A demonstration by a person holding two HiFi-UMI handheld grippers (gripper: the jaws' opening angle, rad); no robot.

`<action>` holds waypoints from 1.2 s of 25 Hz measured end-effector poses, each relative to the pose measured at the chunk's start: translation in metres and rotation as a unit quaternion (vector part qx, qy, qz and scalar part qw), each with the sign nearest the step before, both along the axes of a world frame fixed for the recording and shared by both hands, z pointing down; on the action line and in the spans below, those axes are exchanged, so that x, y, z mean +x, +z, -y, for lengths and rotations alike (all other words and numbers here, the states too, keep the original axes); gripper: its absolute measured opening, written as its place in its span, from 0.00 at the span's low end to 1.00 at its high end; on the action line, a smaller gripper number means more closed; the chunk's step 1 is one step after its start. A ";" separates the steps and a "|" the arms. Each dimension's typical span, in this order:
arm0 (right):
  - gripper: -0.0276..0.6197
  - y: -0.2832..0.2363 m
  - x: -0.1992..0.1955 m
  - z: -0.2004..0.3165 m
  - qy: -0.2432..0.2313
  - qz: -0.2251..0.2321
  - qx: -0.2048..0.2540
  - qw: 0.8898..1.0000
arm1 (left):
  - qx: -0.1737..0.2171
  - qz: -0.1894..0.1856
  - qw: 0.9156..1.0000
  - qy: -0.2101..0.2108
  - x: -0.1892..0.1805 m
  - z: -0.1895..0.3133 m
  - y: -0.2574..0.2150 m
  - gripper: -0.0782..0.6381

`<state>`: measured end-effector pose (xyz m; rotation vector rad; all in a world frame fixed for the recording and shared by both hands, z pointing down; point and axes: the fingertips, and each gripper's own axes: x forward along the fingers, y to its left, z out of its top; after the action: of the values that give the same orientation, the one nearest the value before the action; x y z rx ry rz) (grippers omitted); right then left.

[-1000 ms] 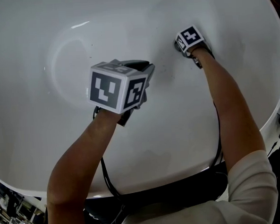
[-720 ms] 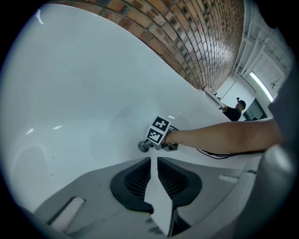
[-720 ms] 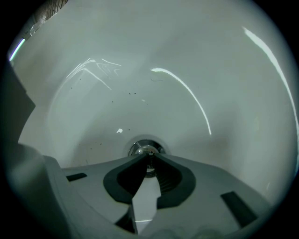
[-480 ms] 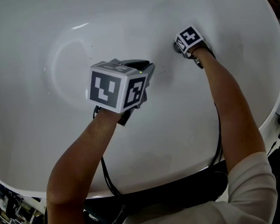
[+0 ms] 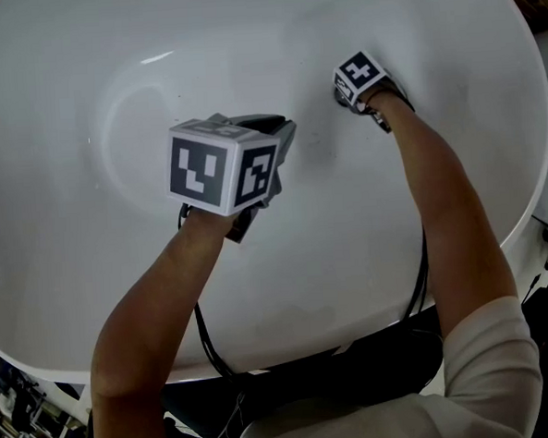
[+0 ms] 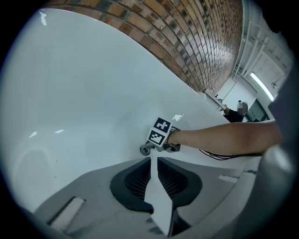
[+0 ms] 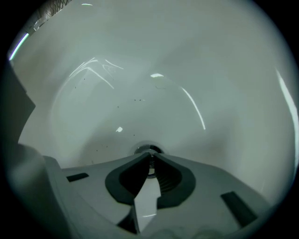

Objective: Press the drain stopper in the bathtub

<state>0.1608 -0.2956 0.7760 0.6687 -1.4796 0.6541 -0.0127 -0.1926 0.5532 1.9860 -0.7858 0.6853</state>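
Note:
The round metal drain stopper (image 7: 148, 150) sits in the floor of the white bathtub (image 5: 89, 225). My right gripper (image 7: 150, 158) is shut, and its joined tips rest right at the stopper's near edge. From the left gripper view the stopper (image 6: 145, 150) shows just beyond the right gripper's marker cube (image 6: 161, 131). In the head view the right gripper (image 5: 340, 91) reaches far into the tub and covers most of the stopper. My left gripper (image 5: 282, 125) hovers shut and holds nothing, nearer and to the left, with its tips (image 6: 153, 158) pointing towards the right gripper.
The tub's curved white walls rise on all sides. A brick wall (image 6: 187, 32) stands behind the tub. Black cables (image 5: 417, 288) trail from the grippers over the near rim. Dark clutter lies on the floor outside the tub (image 5: 18, 423).
The right gripper has edged slightly left and farther in at the drain. The left gripper has barely shifted.

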 end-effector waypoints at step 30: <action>0.09 -0.286 -0.020 -0.011 0.022 0.052 0.189 0.980 | 0.181 -0.010 0.983 -0.032 -0.003 -0.055 -0.194 0.18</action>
<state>0.1406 -0.2850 0.4900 0.9732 -1.7095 0.4479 -0.0158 -0.1375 0.3588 2.2768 -1.0152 0.5089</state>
